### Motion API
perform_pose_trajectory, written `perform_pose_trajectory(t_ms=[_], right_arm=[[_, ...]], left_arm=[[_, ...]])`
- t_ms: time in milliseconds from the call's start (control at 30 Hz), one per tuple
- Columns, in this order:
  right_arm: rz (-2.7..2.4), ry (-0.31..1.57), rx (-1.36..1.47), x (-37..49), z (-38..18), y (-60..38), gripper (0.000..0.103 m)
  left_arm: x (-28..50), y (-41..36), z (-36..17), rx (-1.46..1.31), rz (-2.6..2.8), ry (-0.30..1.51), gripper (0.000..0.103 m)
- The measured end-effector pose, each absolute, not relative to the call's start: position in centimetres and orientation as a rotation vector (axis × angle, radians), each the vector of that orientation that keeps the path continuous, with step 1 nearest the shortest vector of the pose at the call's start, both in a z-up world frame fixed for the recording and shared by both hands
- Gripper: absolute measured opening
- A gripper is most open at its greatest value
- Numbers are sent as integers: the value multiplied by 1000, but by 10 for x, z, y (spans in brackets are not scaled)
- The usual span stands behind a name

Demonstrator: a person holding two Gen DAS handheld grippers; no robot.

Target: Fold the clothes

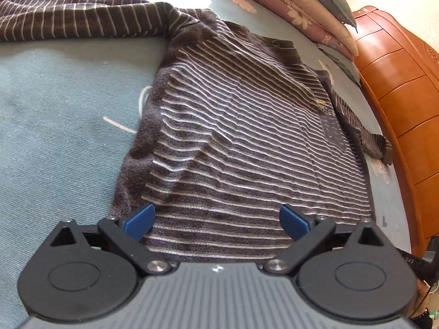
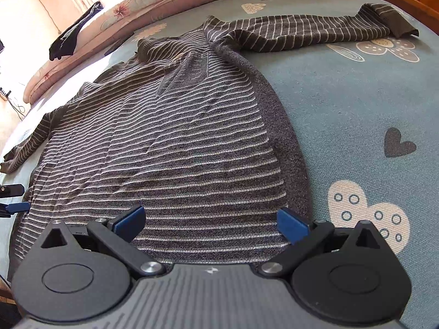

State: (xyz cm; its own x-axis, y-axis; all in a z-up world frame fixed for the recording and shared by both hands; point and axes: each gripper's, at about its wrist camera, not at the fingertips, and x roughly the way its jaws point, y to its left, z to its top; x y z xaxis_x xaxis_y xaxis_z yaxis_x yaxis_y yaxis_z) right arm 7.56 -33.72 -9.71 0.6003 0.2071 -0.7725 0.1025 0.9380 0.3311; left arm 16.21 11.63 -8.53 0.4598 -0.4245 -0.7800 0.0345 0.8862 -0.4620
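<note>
The striped sweater (image 1: 247, 137) lay flat on the bed (image 1: 55, 137), its long axis running away from both claws, hem nearest. The left claw (image 1: 216, 222) and right claw (image 2: 211, 220) both stood wide and empty over the hem, seemingly equally near. The left view showed a wooden headboard (image 1: 397, 109); the right view showed one sleeve (image 2: 301, 35) stretched to upper right.

Blue heart-print bedsheet (image 2: 343, 104), floral quilts (image 1: 296, 8), wooden headboard (image 1: 397, 87), dark garment (image 2: 71, 34) on quilt
</note>
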Motion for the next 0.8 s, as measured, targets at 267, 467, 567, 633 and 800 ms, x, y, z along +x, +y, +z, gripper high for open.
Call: perform_pose_trajectory(t_ms=[267, 467, 567, 633, 800], right_arm=[[54, 929, 333, 78, -97, -333, 103], [52, 908, 243, 79, -93, -317, 103], [88, 836, 230, 73, -81, -306, 102], [127, 759, 234, 66, -67, -295, 102], [351, 648, 184, 53, -39, -221, 72]], left_arm=[[150, 120, -67, -456, -296, 1035, 97], [137, 108, -58, -402, -288, 971, 97], [141, 117, -59, -427, -259, 971, 97], [143, 131, -56, -461, -254, 959, 97], [146, 175, -50, -538, -252, 924, 97]])
